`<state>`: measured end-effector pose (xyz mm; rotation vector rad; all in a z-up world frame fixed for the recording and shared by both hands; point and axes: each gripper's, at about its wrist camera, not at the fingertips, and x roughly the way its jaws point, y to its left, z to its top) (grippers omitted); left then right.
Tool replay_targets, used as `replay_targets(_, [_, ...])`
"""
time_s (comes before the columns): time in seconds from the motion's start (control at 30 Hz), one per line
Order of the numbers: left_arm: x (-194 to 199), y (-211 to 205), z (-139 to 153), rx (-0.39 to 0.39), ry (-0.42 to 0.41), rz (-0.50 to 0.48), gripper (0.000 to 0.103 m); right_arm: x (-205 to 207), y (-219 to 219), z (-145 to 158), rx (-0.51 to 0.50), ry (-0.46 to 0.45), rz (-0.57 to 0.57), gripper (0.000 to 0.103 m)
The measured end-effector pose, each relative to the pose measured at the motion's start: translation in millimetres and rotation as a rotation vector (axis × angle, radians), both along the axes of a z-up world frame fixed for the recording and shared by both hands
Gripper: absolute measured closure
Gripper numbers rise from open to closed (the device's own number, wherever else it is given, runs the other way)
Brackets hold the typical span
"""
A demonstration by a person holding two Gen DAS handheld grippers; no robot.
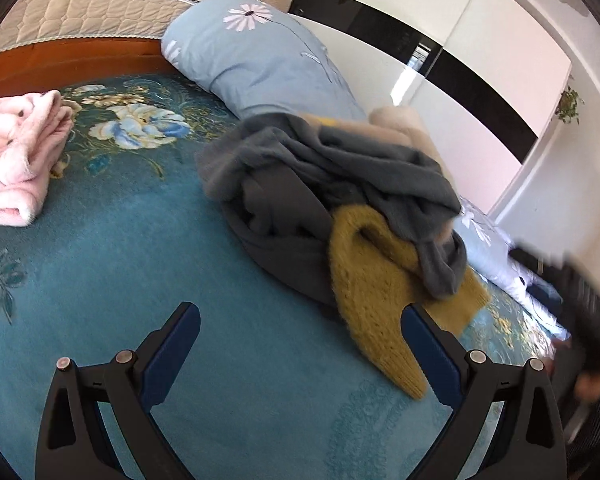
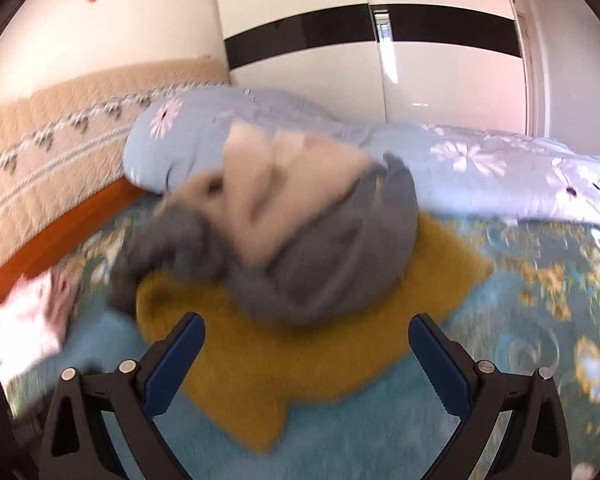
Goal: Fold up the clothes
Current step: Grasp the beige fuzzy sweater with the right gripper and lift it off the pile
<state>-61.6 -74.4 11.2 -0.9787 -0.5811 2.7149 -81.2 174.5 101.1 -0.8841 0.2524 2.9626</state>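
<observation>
Two grippers, both empty: left gripper (image 1: 300, 332) and right gripper (image 2: 306, 340) hover with jaws spread wide, touching nothing. Looks like the picking stage. The pile (image 1: 332, 200) sits mid-bed (image 1: 140, 280) with a mustard knit (image 2: 292, 360) underneath; I'd grab that grey top (image 2: 320, 260) first.

The left tool (image 1: 300, 344) hangs above the bed (image 1: 140, 264) with its blue-padded fingers (image 1: 172, 356) spread wide and nothing between them. Ahead lies a heap of clothes: a grey garment (image 1: 300, 200) draped over a mustard knitted sweater (image 1: 380, 304), with a beige piece (image 1: 400, 124) behind. The sweater's lower edge reaches just beside the right-hand finger. A folded pink garment (image 1: 16, 156) sits well apart at the left. A pale blue flowered quilt (image 1: 260, 56) lies behind the heap.
</observation>
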Motion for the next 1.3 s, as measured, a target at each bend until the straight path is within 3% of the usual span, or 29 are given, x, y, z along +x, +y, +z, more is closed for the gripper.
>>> replay_targets(0.1, [-3, -8, 0, -0.011, -0.008, 0.013, 0.003, -39, -5, 15, -0.023, -0.024, 0.015, 0.000])
replay_targets(0.23, [-6, -14, -1, -0.010, -0.022, 0.013, 0.003, -82, -15, 13, -0.070, -0.074, 0.022, 0.000])
replay_targets(0.37, [-6, -15, -2, -0.009, -0.028, -0.001, 0.003, -111, -32, 7, -0.032, -0.074, 0.016, 0.006])
replay_targets(0.47, [-6, -16, -2, -0.007, -0.031, -0.003, 0.003, -130, -39, 0, -0.005, -0.103, -0.012, 0.023])
replay_targets(0.53, [-6, -18, -2, -0.007, -0.034, -0.003, 0.003, -138, -36, -6, -0.011, -0.126, -0.043, 0.043])
replay_targets(0.63, [-6, -21, -2, -0.008, -0.037, 0.002, 0.003, -145, -32, -14, 0.006, -0.134, -0.111, 0.044])
replay_targets(0.7, [-5, -24, -1, -0.003, -0.034, 0.008, 0.003, -150, -40, -18, 0.097, -0.150, -0.141, 0.044])
replay_targets(0.77, [-4, -28, -1, 0.009, -0.037, 0.013, 0.003, -154, -47, -15, 0.148, -0.153, -0.161, 0.056])
replay_targets(0.8, [-4, -30, -1, 0.015, -0.039, 0.015, 0.003, -156, -50, -14, 0.169, -0.153, -0.170, 0.072])
replay_targets(0.83, [-4, -32, -1, 0.020, -0.040, 0.016, 0.003, -158, -49, -9, 0.152, -0.157, -0.177, 0.083])
replay_targets(0.9, [-3, -38, 0, 0.030, -0.039, 0.027, 0.003, -159, -41, 1, 0.078, -0.166, -0.185, 0.086])
replay_targets(1.1, [8, -51, 1, 0.068, -0.037, 0.029, 0.003, -132, -1, 54, -0.193, -0.048, -0.173, 0.089])
replay_targets(1.3, [29, -44, 8, 0.061, -0.021, -0.012, 0.003, -84, 13, 117, -0.311, 0.063, -0.097, 0.090])
